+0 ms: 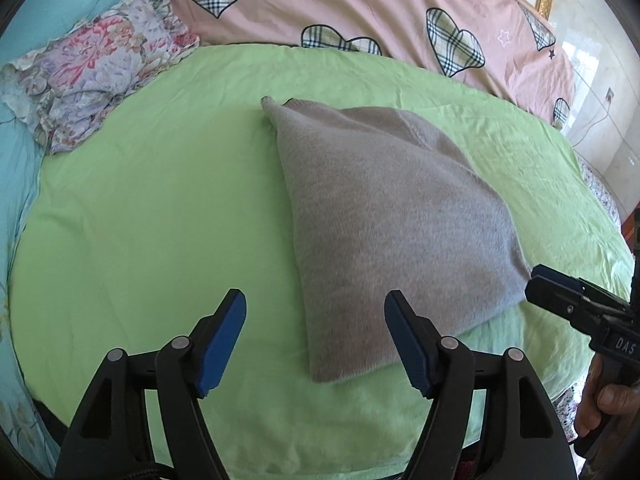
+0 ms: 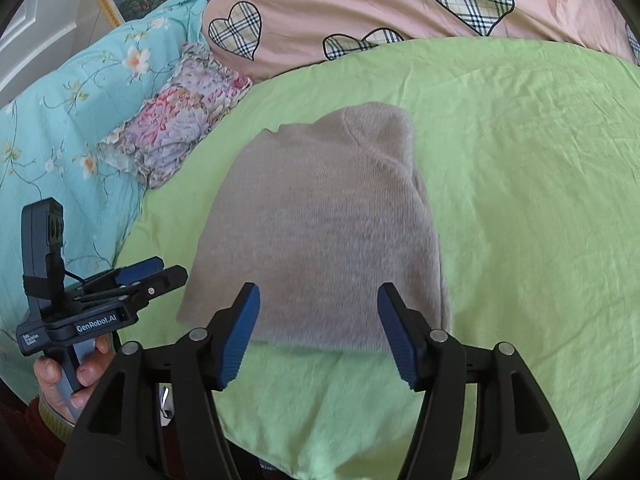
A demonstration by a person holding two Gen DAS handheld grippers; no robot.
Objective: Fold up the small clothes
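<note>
While the grey knitted garment (image 1: 384, 216) lies folded into a thick pad near the middle of the green sheet (image 1: 152, 208), both grippers hang just above its near edge with nothing between their pads. From its own camera the left gripper (image 1: 316, 340) shows its 2 blue-padded fingers (image 1: 222, 340) spread wide, the right-hand one over the garment's near left corner, the other over bare green cloth. From the right wrist view the right gripper (image 2: 318, 336) is spread about as wide, straddling the garment's near edge without pinching it. In that same view the left gripper (image 2: 160, 276) sits off beyond the garment's left edge, held in the person's left hand (image 2: 76, 376), though from this side angle its fingers look close together. At the far right of the left wrist view the right gripper (image 1: 560, 292) has its tip right at the garment's near right corner; whether it touches I cannot tell. A floral ruffled garment (image 1: 92, 80) lies crumpled at the sheet's far left corner, against a turquoise flowered cover (image 2: 60, 120), and a pink quilt with plaid hearts (image 1: 360, 4) runs along the far edge.
</note>
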